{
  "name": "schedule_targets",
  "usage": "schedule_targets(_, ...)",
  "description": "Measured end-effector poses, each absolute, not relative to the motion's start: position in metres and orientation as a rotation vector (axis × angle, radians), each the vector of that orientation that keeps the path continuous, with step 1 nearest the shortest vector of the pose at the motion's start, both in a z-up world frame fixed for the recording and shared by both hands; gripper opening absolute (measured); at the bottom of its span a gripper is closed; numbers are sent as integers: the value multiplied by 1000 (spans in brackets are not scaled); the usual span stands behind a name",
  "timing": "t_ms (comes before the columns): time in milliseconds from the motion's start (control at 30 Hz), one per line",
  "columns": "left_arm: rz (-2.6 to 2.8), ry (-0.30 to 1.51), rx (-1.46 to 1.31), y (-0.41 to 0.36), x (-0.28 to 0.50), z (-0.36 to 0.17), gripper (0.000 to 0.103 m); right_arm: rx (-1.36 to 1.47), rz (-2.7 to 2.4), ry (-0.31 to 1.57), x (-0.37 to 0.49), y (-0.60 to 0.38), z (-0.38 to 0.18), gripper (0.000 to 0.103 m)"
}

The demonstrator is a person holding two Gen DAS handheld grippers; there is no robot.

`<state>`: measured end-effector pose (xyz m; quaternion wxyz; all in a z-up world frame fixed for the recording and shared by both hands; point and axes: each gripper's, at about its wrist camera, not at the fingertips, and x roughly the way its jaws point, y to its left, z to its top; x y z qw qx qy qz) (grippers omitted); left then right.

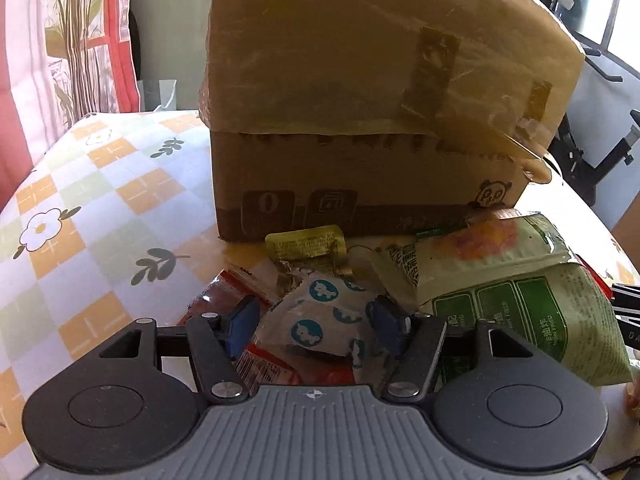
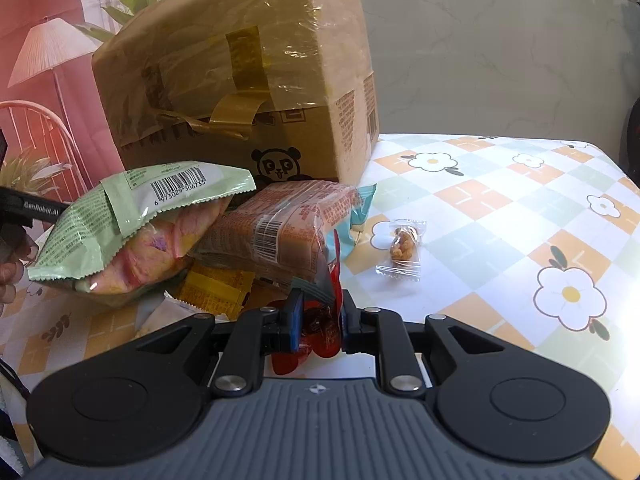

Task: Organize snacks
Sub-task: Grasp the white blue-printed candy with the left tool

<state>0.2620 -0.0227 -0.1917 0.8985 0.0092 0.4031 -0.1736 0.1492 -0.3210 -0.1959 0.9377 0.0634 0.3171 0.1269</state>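
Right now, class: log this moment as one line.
left gripper: open around white blue-dotted packet | right gripper: shut on red wrapper | cardboard box: behind snacks

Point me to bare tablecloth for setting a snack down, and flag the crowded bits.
Free: the tablecloth right of the cardboard box, beyond the lone clear nut packet; also the cloth left of the box in the left wrist view. Crowded: the snack pile in front of the box, green bag over orange pack, with both grippers in it.
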Motion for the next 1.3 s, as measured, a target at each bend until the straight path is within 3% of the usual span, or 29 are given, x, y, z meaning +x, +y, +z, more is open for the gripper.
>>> schedule_targets(133,-365,842,3,-23,263,-190,68,136,259,649,150,-321,-196,19)
schedule_targets(267,-397,857,16,-25,260,-189,81,140,258,649,149,-321,-196,19)
schedule_targets(533,-364,876,69,-27,259,-199,82,145,257,649,149,-321,-196,19)
schedule_targets(600,-338,873,64,-27,263,-202,80,146,262,649,149,-321,-196,19)
schedule_targets(667,-349,870,37,-24,266,-202,60,147,263,649,149,-321,-196,19)
schedule_targets(833,-373,830,91,-29,259,-199,50,147,264,649,149,-321,-196,19)
schedule_targets(1033,-337,815,48,-16,248,-186,47,129,246,654,148,-319,-194,18)
schedule_targets(1300,-314,749,-6,6,229,-154,47,184,191,638,128,-329,-177,9)
